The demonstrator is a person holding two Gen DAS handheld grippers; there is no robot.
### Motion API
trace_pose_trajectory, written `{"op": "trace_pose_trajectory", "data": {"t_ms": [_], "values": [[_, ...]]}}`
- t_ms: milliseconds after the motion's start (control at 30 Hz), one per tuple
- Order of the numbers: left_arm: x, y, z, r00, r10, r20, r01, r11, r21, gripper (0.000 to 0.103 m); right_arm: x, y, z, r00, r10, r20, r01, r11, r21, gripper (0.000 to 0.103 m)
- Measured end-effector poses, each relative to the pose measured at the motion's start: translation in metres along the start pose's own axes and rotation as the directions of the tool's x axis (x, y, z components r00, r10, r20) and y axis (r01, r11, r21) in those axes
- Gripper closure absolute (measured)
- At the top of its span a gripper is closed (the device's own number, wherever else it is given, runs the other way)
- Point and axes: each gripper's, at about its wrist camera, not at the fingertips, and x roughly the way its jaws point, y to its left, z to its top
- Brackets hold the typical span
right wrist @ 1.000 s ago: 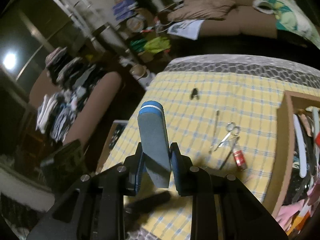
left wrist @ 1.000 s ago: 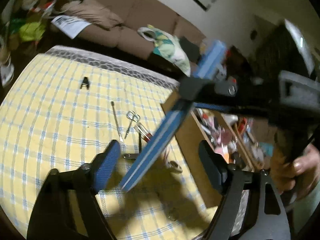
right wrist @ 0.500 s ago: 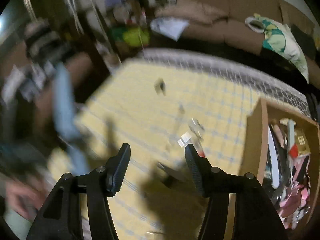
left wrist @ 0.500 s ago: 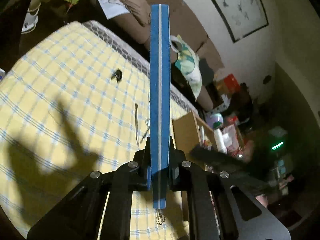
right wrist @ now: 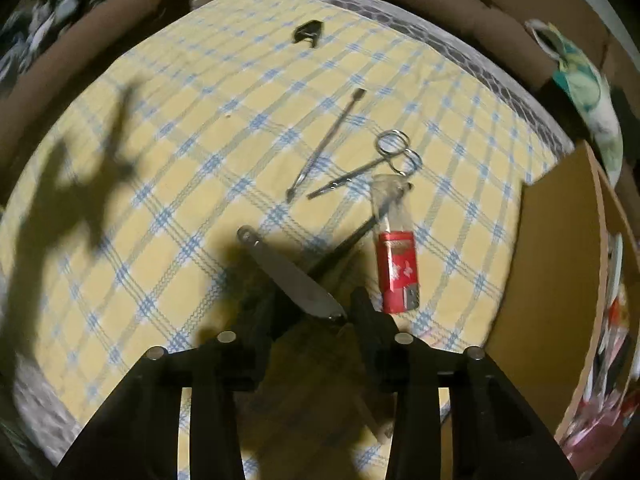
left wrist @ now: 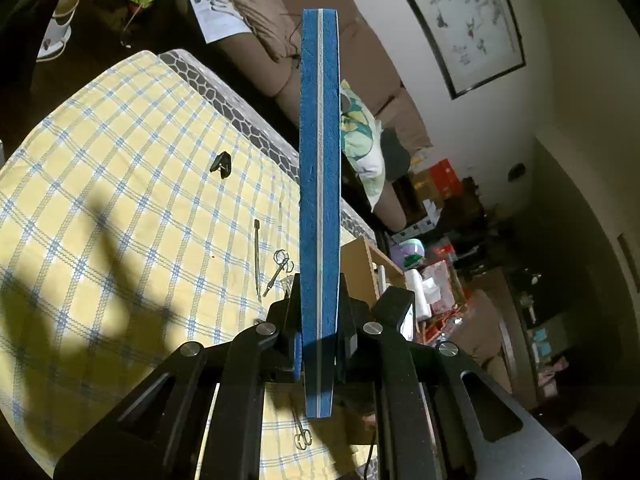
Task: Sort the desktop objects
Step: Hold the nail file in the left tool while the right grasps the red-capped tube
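Note:
A long blue nail buffer (left wrist: 320, 160) with a pale centre stripe stands upright in my left gripper (left wrist: 320, 308), which is shut on its lower part above the yellow checked tablecloth (left wrist: 120, 200). My right gripper (right wrist: 318, 308) points down at the cloth. Its jaws are closing, and the wide end of a flat silver metal tool (right wrist: 288, 276) lies between the fingertips. A gap still shows on both sides of that tool. A red packet with a clear top (right wrist: 398, 276) lies just right of it.
Small scissors (right wrist: 372, 164), a thin metal pusher (right wrist: 326, 142) and a dark stick (right wrist: 344, 248) lie beyond the silver tool. A black clip (right wrist: 307, 32) sits far back. An open wooden box (right wrist: 560, 260) full of items stands at the right. Sofas surround the table.
The blue buffer passed from my right gripper to my left, which shut on it. The right gripper let go, dropped toward the table and now straddles the silver tool.

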Motion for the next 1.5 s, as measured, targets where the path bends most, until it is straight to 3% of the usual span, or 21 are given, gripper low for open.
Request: {"op": "trace_pose_trajectory", "data": {"t_ms": [67,100,200,433,567,733,833,933,1067,1300,1433,1500], "values": [[0.000,-0.001,0.000,1.000,0.000,-0.002,0.000,1.000,0.001,0.092,-0.001,0.002,0.000,1.000,0.019,0.005,-0.019,1.000,-0.001,0.087],[0.001,0.000,0.000,1.000,0.000,-0.003,0.000,1.000,0.001,0.092,-0.002,0.004,0.000,1.000,0.021,0.006,-0.021,1.000,-0.001,0.089],[0.002,-0.001,0.000,1.000,-0.008,-0.006,0.008,1.000,0.002,0.092,-0.007,0.007,-0.002,0.999,0.025,0.030,-0.026,1.000,0.008,0.089],[0.012,-0.009,-0.009,0.997,-0.053,-0.050,0.053,0.999,0.002,0.092,-0.047,-0.015,-0.011,0.975,0.163,0.150,-0.191,0.962,0.196,0.089],[0.029,-0.032,-0.023,0.991,-0.083,-0.107,0.086,0.996,0.027,0.092,-0.096,-0.043,-0.021,0.962,0.149,0.230,-0.207,0.945,0.253,0.093],[0.072,-0.078,-0.047,0.969,-0.128,-0.212,0.144,0.988,0.061,0.092,-0.140,-0.098,-0.035,0.951,0.088,0.295,-0.191,0.920,0.341,0.098],[0.096,-0.097,-0.047,0.962,-0.145,-0.233,0.161,0.986,0.050,0.092,-0.159,-0.133,-0.044,0.939,0.061,0.340,-0.203,0.893,0.401,0.098],[0.124,-0.119,-0.045,0.951,-0.135,-0.278,0.160,0.985,0.071,0.092,-0.167,-0.159,-0.044,0.940,0.008,0.340,-0.164,0.888,0.431,0.098],[0.138,-0.134,-0.041,0.954,-0.107,-0.281,0.139,0.986,0.097,0.092,-0.172,-0.170,-0.052,0.928,0.027,0.370,-0.200,0.876,0.439,0.094],[0.110,-0.112,-0.042,0.969,-0.036,-0.243,0.066,0.991,0.114,0.092,-0.156,-0.150,-0.059,0.925,0.088,0.369,-0.243,0.885,0.398,0.093],[0.078,-0.087,-0.044,0.981,-0.022,-0.195,0.040,0.995,0.094,0.092,-0.144,-0.132,-0.050,0.926,0.132,0.354,-0.268,0.889,0.371,0.075],[0.065,-0.071,-0.049,0.983,-0.007,-0.184,0.023,0.996,0.085,0.092,-0.136,-0.116,-0.042,0.935,0.131,0.329,-0.249,0.904,0.348,0.075]]}}
